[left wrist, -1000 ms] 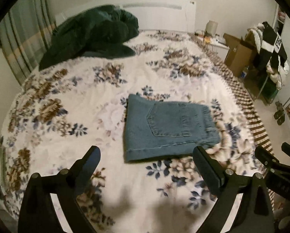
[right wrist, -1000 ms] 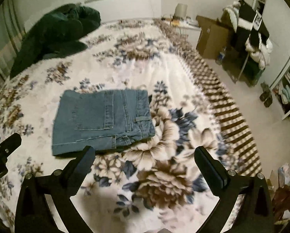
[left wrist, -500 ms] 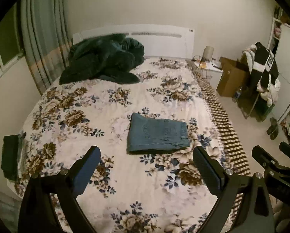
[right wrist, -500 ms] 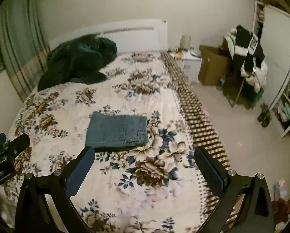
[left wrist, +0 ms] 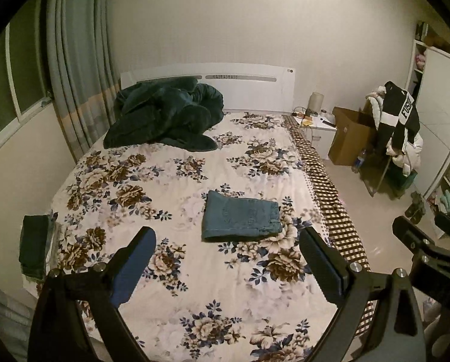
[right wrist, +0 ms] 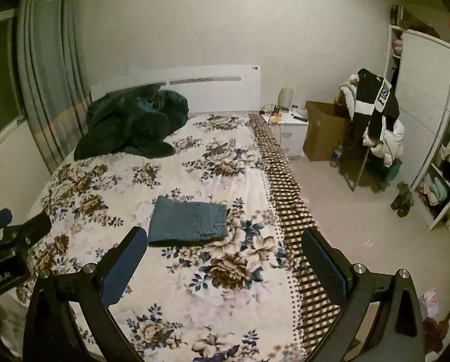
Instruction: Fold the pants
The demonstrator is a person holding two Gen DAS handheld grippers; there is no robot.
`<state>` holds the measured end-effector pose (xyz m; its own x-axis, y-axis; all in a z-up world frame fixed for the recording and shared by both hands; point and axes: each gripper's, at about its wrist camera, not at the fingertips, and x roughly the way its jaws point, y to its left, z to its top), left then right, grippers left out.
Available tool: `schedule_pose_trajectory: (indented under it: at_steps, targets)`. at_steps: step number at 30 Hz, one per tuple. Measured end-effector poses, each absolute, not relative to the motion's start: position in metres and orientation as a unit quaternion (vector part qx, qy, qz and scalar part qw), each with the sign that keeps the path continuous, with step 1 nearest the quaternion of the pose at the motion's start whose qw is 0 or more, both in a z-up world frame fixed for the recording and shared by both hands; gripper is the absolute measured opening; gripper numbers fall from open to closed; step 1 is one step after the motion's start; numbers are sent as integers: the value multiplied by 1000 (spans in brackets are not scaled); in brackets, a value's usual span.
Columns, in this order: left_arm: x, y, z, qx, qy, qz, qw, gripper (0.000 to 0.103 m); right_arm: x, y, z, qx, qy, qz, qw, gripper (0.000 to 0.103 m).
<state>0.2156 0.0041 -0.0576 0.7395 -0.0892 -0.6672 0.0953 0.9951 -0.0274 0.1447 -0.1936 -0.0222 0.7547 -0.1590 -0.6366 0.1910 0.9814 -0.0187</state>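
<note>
Pants (left wrist: 241, 220) are found folded flat on bed (left wrist: 164, 181) — apparently finished; both grippers' jaws released, nothing held.

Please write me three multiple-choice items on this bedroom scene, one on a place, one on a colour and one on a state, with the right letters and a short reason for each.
1. Where do the folded jeans lie?
A. on the floor by the cardboard box
B. on the floral bedspread, about mid-bed
C. over the chair with the clothes

2. What colour is the bundled blanket at the headboard?
A. dark green
B. red
C. white

3. How do the two grippers stand?
A. both shut on the jeans
B. one open, one shut
C. both open and holding nothing

Answers:
1 B: the jeans rest flat on the floral bedspread, away from its edges.
2 A: the heap by the headboard is dark green.
3 C: the left gripper and the right gripper both show spread fingers with only the bed between them.
</note>
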Motion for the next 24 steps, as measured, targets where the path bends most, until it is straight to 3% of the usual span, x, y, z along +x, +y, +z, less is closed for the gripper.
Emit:
schedule_pose_trajectory:
  at_steps: [24]
  targets:
    - [193, 13, -55, 23, 350, -24, 936, 103, 132, -185, -24, 29, 355, -65, 932, 103]
